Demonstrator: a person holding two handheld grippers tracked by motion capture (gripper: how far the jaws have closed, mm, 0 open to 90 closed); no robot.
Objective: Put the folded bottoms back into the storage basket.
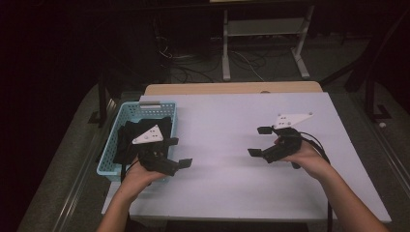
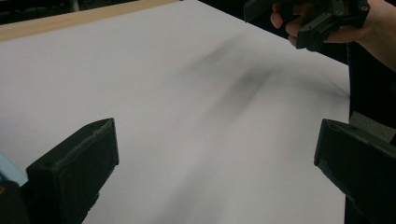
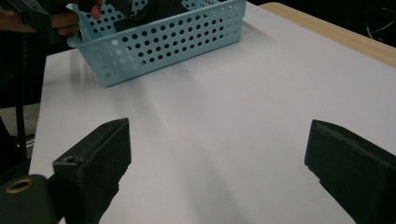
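My left gripper (image 1: 178,152) hovers at the left of the white tabletop (image 1: 227,188), just beside a light blue perforated basket (image 1: 110,140). Its jaws stand wide apart with nothing between them; the left gripper view shows bare table between the jaws of the left gripper (image 2: 217,144). Dark fabric (image 1: 126,140) lies in the basket. My right gripper (image 1: 259,141) is at the right of the table, jaws also wide and empty, pointing toward the left one. The right gripper view looks across the table between the right gripper's (image 3: 217,144) jaws to the basket (image 3: 163,46).
A wooden strip (image 1: 232,88) borders the table's far edge. Behind it stand a metal frame (image 1: 263,29) and loose cables (image 1: 193,67) on the floor. In the left gripper view the other hand with its gripper (image 2: 322,18) is at the top right.
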